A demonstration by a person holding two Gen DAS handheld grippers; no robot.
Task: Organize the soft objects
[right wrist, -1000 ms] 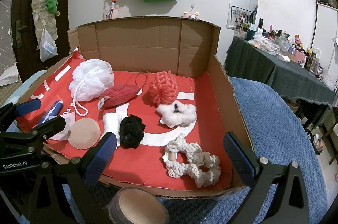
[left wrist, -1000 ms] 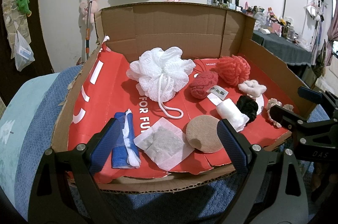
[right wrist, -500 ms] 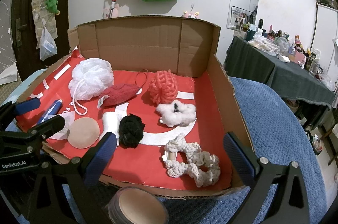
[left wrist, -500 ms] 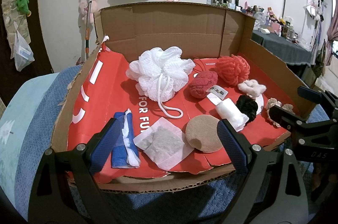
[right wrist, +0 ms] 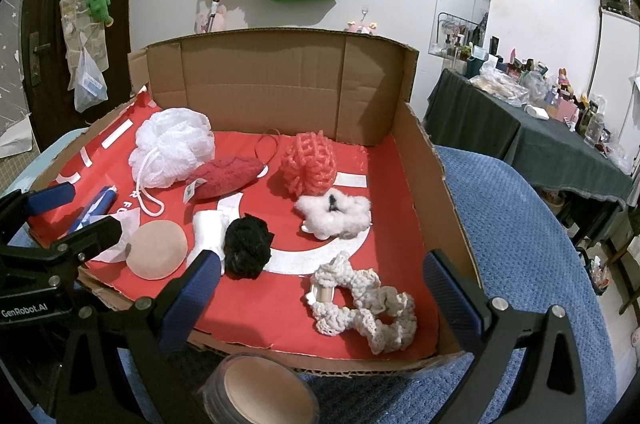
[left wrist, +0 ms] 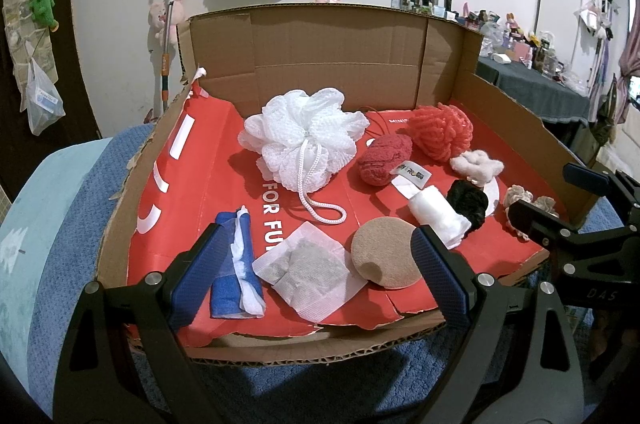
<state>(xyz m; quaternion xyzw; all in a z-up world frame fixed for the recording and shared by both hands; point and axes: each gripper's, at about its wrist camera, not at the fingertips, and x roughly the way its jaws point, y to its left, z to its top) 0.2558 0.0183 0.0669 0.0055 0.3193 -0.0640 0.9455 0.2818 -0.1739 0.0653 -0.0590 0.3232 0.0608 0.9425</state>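
A shallow cardboard box (left wrist: 320, 55) with a red liner holds several soft items. At the back lie a white mesh pouf (left wrist: 304, 143), a dark red knitted pouch (left wrist: 384, 163) and a coral pouf (left wrist: 440, 135). Near the front lie a blue cloth (left wrist: 234, 264), a white sachet (left wrist: 308, 272) and a tan round puff (left wrist: 384, 252). My left gripper (left wrist: 316, 272) hovers open before these, holding nothing. My right gripper (right wrist: 324, 288) is open above the front edge, near a cream crochet scrunchie (right wrist: 360, 304) and a black scrunchie (right wrist: 246, 248).
A white fluffy scrunchie (right wrist: 334, 216) and a white roll (right wrist: 208, 232) lie mid-box. A round case with a tan puff (right wrist: 260, 388) sits on the blue blanket (right wrist: 520, 224) before the box. A cluttered dark table (right wrist: 540, 135) stands to the right.
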